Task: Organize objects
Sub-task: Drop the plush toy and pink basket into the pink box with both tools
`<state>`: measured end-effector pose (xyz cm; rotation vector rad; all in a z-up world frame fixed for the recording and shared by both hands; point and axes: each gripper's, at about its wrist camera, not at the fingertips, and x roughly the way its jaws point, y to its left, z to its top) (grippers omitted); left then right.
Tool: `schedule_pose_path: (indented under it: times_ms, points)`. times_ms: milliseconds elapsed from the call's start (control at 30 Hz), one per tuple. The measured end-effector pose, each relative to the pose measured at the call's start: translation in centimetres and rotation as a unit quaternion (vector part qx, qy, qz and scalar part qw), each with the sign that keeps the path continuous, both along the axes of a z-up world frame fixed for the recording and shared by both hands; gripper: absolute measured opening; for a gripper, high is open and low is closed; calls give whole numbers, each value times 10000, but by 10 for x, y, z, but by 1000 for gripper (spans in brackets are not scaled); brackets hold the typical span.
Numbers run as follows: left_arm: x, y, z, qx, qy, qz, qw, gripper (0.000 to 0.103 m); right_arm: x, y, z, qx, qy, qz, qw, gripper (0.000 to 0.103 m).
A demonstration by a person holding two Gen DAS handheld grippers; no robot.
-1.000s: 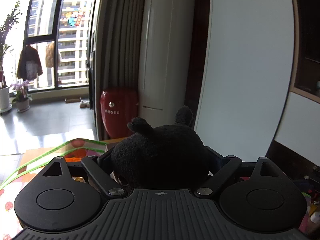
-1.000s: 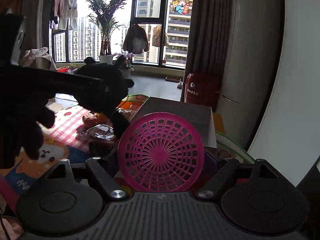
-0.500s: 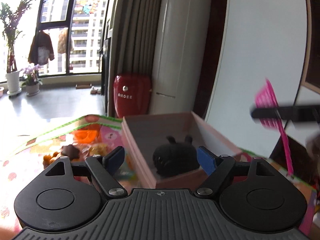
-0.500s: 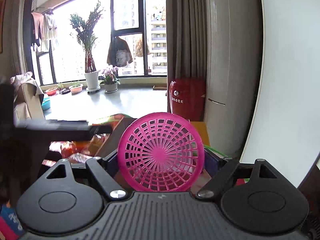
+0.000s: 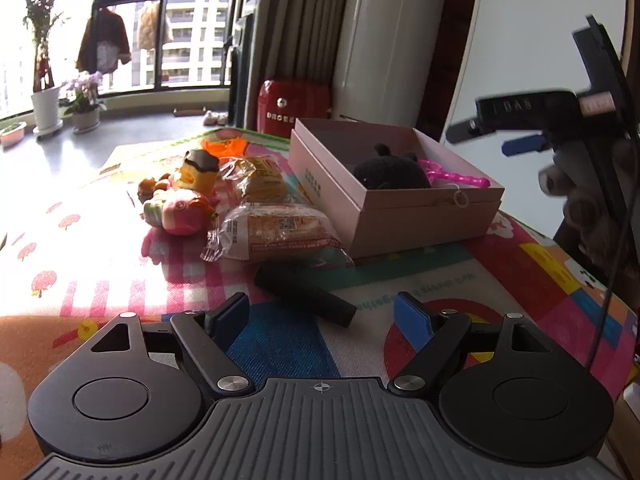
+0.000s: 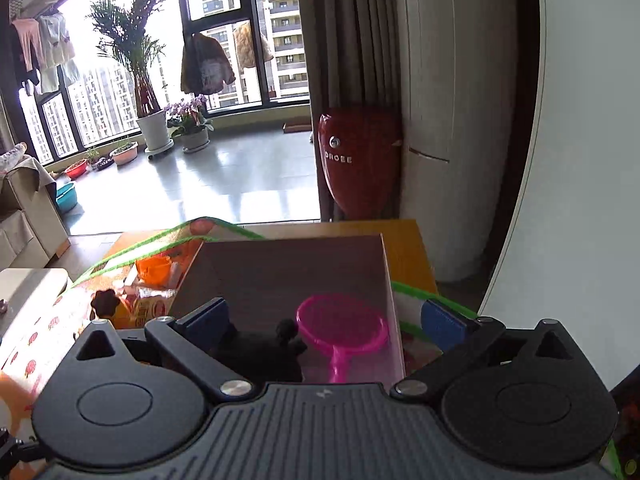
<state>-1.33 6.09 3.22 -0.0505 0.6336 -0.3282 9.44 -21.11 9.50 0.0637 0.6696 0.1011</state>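
Note:
A pink cardboard box (image 5: 420, 216) stands on the patterned mat. Inside it sit a black plush toy (image 5: 390, 170) and a pink plastic sieve (image 5: 452, 174). My left gripper (image 5: 320, 318) is open, low over the mat in front of the box, and holds nothing. A black bar (image 5: 304, 294) lies on the mat just ahead of its blue fingers. My right gripper (image 6: 326, 320) hovers above the box (image 6: 280, 264) with its jaws opening. The sieve (image 6: 342, 324) lies free below them, next to the plush (image 6: 276, 348). The right gripper (image 5: 520, 128) also appears at the right of the left wrist view.
Left of the box lie wrapped snack packets (image 5: 280, 232), a pink squishy toy (image 5: 180, 208), a yellow toy (image 5: 198, 172) and an orange item (image 5: 224, 146). A red appliance (image 5: 292, 108) stands on the floor beyond the table. The mat (image 5: 532, 256) ends close to the box's right.
The left gripper let the plush go into the box and drew back down toward the mat. The right gripper moved over the box and released the sieve, which now lies inside.

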Motion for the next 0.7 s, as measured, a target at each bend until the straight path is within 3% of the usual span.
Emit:
schedule_pose_path:
  times_ms: [167, 333, 533, 700]
  points:
    - [4, 0, -7, -312, 144, 204, 9992, 84, -65, 15, -34, -507, -205, 296, 9981, 103]
    - [20, 4, -11, -582, 308, 810, 9945, 84, -99, 35, -64, -364, -209, 379, 9984, 103]
    - [42, -17, -20, -311, 598, 962, 9931, 83, -103, 42, -88, -309, -150, 151, 9993, 103]
    - [47, -38, -24, 146, 468, 984, 9939, 83, -105, 36, -89, -138, -96, 118, 9998, 103]
